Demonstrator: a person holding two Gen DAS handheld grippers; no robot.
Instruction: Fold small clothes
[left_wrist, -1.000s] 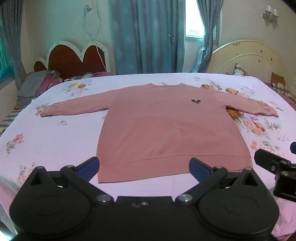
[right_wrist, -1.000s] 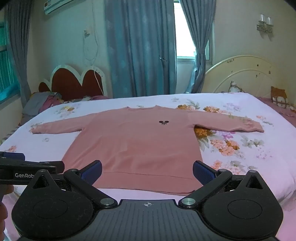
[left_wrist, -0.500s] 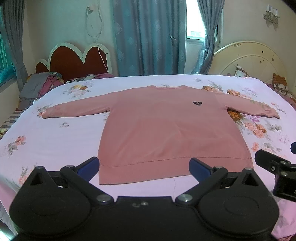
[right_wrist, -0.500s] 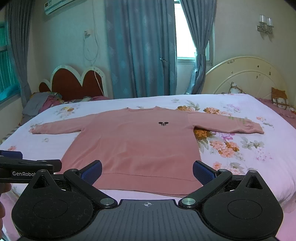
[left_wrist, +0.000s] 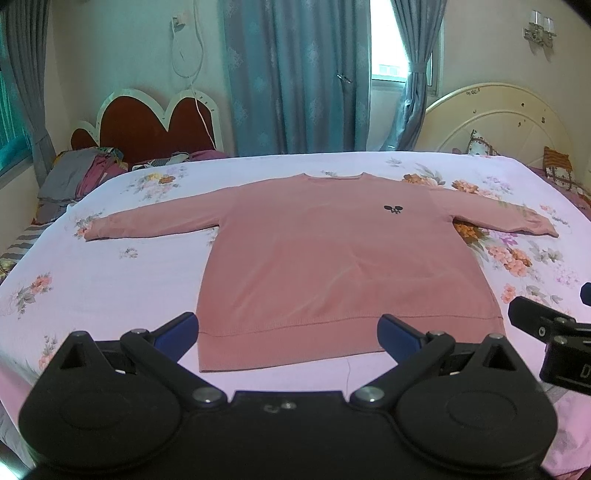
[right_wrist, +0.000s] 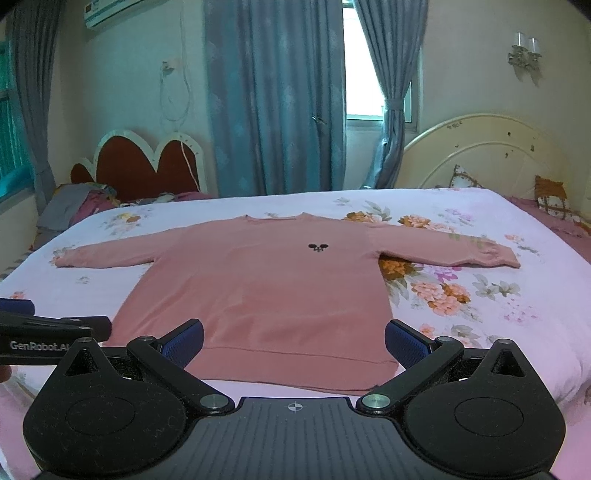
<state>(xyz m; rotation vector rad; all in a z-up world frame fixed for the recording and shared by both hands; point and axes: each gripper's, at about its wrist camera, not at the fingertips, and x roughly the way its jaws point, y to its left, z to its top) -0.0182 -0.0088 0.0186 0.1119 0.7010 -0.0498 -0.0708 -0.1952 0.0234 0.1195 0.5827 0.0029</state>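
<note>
Lower foreground, left wrist view: left gripper (left_wrist: 287, 329), black with blue-padded fingers (left_wrist: 176, 329), spread wide and holding nothing, poised just before the hem. Right wrist view: right gripper (right_wrist: 294, 339), likewise wide open and empty; the other tool shows at the frame's left edge. Centre: pink long-sleeved knit sweater (left_wrist: 332, 258) (right_wrist: 266, 288), lying flat with both sleeves outstretched, small dark emblem (left_wrist: 393, 209) on the chest, on a white floral bedsheet (left_wrist: 110, 280). Upper frame: red heart-shaped headboard (left_wrist: 147, 129), blue curtains (left_wrist: 295, 74).
</note>
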